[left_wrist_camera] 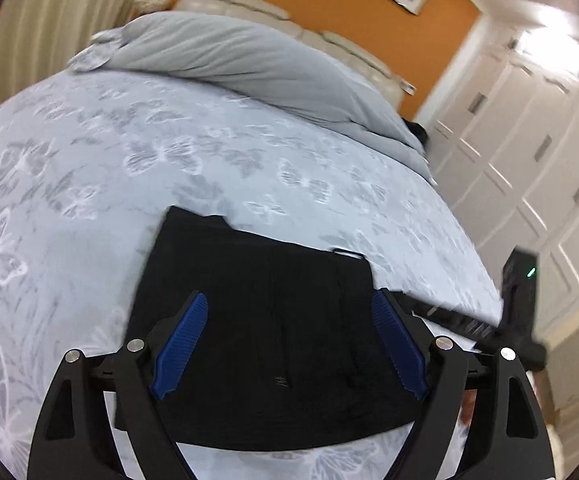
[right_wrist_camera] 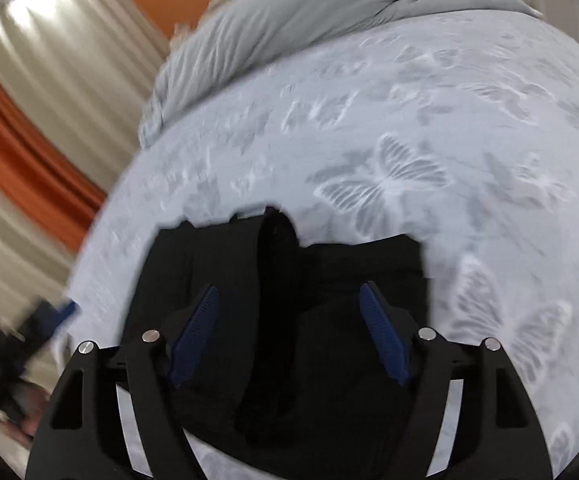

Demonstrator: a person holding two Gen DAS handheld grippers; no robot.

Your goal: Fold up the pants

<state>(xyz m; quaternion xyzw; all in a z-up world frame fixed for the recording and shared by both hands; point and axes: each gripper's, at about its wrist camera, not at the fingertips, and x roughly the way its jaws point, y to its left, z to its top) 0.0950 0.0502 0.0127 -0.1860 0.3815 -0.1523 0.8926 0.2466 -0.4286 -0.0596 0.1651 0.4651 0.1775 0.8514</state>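
Observation:
The black pants (left_wrist_camera: 265,320) lie folded into a flat rectangle on the pale blue butterfly bedspread (left_wrist_camera: 129,168). My left gripper (left_wrist_camera: 289,344) is open above them, its blue pads wide apart and holding nothing. In the right wrist view the same pants (right_wrist_camera: 281,320) lie under my right gripper (right_wrist_camera: 289,332), which is also open and empty. A raised fold runs up the middle of the pants there. The right gripper's body (left_wrist_camera: 517,308) shows at the right of the left wrist view.
A rumpled grey duvet (left_wrist_camera: 249,60) lies across the far part of the bed, before a white headboard (left_wrist_camera: 249,8) and orange wall. White wardrobe doors (left_wrist_camera: 529,152) stand right of the bed. Cream and orange curtains (right_wrist_camera: 29,120) hang on the other side.

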